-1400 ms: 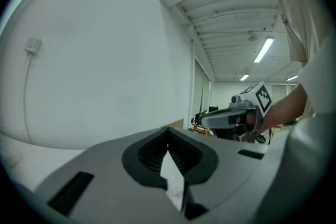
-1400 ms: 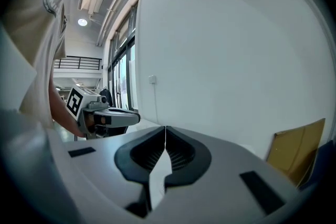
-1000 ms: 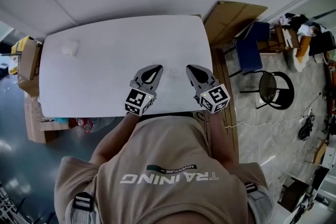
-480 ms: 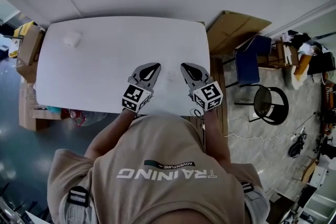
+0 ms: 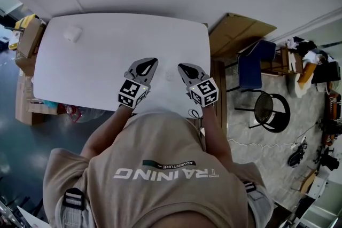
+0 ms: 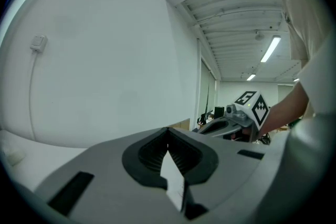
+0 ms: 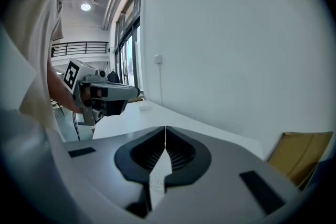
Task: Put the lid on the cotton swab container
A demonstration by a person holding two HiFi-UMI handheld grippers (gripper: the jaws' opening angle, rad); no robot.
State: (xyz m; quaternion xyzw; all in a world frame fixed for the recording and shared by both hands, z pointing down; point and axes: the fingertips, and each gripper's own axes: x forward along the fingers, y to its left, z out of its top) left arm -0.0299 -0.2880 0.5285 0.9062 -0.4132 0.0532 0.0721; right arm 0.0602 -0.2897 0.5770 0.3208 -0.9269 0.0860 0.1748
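We hold both grippers low over the desk [image 5: 80, 69], close to its near edge and toward its right end. The left gripper [image 5: 153, 60] is clenched: in its own view the jaw tips [image 6: 168, 131] meet with nothing between them, and only a sliver of white desk shows lower down. The right gripper [image 5: 181, 65] is clenched too, its tips [image 7: 165, 128] together and bare of any load. The two sit side by side but apart, each angled inward toward the other. Each also shows in the other's view: the right gripper [image 6: 210, 126] with its marker cube on the left gripper view's right side, and the left gripper [image 7: 134, 93] on the right gripper view's left side.

On the desk between the two sets of jaws lies a faint pale spot [image 5: 170, 75]; we cannot tell what it is. A small white thing [image 5: 72, 34] sits at the desk's far left corner, well apart from both grippers. It also shows far off in the right gripper view [image 7: 144, 107], too small to tell lid from container.

A cardboard sheet [image 5: 240, 32] leans off the desk's far right corner, and a blue chair [image 5: 250, 67] stands beyond it.
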